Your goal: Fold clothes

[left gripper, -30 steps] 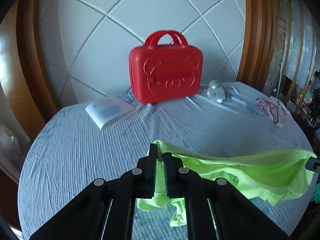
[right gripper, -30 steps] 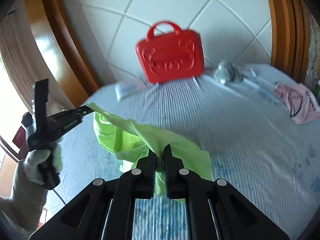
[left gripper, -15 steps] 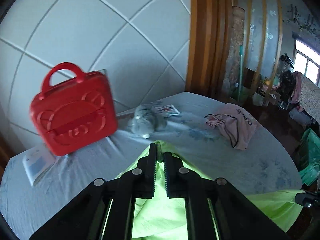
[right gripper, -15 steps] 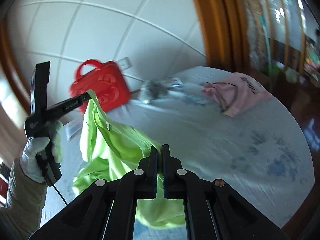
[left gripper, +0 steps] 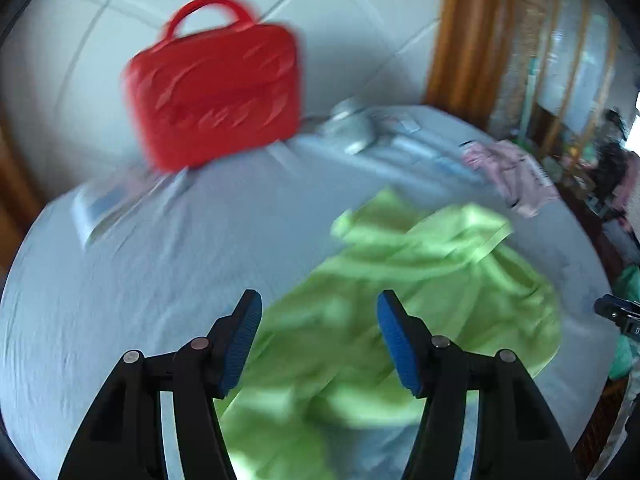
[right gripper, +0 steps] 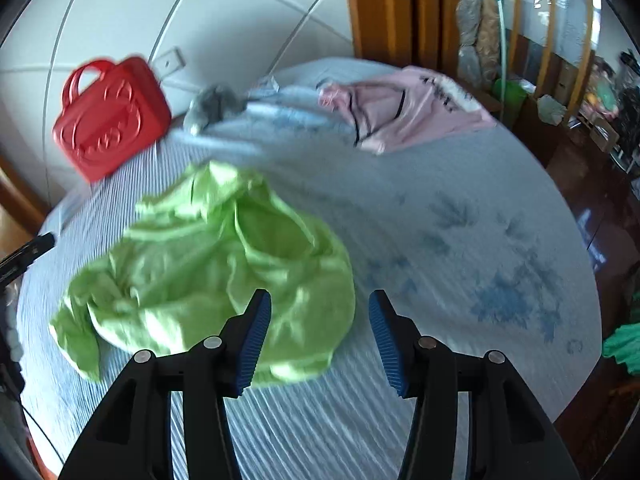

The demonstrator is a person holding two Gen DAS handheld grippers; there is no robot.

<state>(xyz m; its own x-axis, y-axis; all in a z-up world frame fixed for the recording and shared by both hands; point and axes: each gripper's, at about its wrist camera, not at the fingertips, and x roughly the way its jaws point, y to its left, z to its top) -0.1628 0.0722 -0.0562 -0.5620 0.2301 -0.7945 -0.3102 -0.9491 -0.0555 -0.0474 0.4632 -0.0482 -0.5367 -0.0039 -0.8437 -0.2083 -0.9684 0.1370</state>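
Observation:
A lime-green garment (left gripper: pixel 404 280) lies crumpled in a heap on the round table with its blue-grey cloth (left gripper: pixel 120 288). Above its near edge hangs my left gripper (left gripper: pixel 318 312), jaws opening, nothing pinched between the blue pads. In the right wrist view the same green garment (right gripper: pixel 224 264) spreads left of centre. My right gripper (right gripper: pixel 320 312) hovers over its right edge, jaws opening, pads clear of the fabric. The right gripper's tip (left gripper: pixel 616 312) shows at the left view's right edge, and the left gripper's tip (right gripper: pixel 28 252) at the right view's left edge.
A red carry case (left gripper: pixel 216 96) stands at the back of the table by the white wall. A grey soft toy (right gripper: pixel 216 106), some papers (left gripper: pixel 100 208) and a pink garment (right gripper: pixel 404 110) lie nearby. Dark floor and furniture sit beyond the table's right edge (right gripper: pixel 576 240).
Both grippers were shut on the green garment and holding it up. Now both stand open and lower, and the garment has dropped in a heap onto the table.

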